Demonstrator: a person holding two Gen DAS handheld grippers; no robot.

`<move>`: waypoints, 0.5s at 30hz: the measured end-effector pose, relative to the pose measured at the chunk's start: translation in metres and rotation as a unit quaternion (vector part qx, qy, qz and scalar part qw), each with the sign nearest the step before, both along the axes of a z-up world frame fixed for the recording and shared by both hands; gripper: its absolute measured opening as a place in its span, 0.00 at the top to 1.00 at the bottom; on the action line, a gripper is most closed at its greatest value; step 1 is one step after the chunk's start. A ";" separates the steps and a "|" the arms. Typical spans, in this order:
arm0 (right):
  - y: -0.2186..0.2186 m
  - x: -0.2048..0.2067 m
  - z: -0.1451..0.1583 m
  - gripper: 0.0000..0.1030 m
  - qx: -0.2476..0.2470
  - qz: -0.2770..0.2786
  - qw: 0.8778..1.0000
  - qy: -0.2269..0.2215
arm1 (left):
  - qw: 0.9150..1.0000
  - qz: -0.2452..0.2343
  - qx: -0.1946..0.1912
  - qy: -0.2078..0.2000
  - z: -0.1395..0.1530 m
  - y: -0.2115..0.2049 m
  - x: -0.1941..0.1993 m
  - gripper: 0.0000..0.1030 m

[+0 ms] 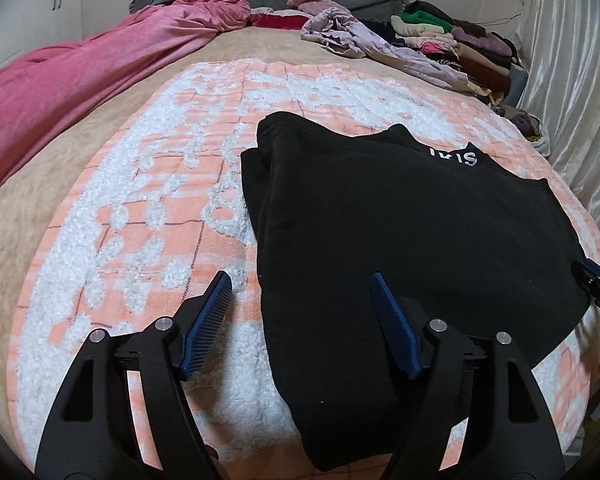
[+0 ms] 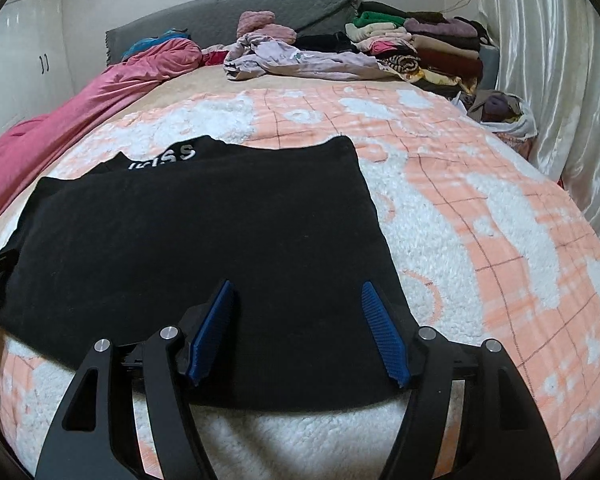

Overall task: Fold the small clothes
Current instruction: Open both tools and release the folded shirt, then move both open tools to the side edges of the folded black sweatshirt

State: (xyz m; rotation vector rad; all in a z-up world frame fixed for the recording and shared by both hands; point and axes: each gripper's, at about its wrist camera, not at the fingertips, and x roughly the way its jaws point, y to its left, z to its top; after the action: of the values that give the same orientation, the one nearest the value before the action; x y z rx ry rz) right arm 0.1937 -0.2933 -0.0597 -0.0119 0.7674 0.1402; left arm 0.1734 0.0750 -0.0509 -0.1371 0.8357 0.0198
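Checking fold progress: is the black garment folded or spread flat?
Folded. The black garment lies doubled on the orange-and-white blanket, layered edges showing at its far left corner.

We see one black garment [image 1: 400, 232] lying flat on the peach-and-white fluffy blanket [image 1: 152, 208] that covers the bed. It is folded over on itself: a doubled edge shows along its left side in the left wrist view, and a lower layer peeks out at the far end. White lettering [image 2: 168, 156] sits near that far edge, partly covered by the fold. The fabric looks soft and matte, mostly smooth. Its near edge reaches close to the blanket's near edge.
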 end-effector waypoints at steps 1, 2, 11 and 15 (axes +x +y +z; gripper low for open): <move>0.000 -0.002 0.002 0.30 0.005 0.003 1.000 -0.001 | 1.000 0.000 0.000 0.000 0.000 0.000 0.000 0.37; 0.001 -0.003 0.003 0.27 0.009 0.005 1.000 -0.002 | 1.000 -0.001 -0.001 -0.001 0.000 0.000 0.000 0.37; 0.014 -0.016 0.018 0.23 0.012 0.023 1.000 -0.012 | 1.000 -0.003 -0.006 -0.008 0.006 0.000 -0.004 0.30; 0.022 -0.022 0.024 0.16 0.008 0.034 0.999 -0.020 | 1.000 0.001 -0.007 -0.015 0.009 0.002 -0.004 0.29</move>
State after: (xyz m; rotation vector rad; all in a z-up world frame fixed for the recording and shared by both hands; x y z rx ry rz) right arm 0.1718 -0.2712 -0.0360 -0.0260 0.7253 0.2097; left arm 0.1692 0.0766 -0.0416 -0.1516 0.8064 0.0138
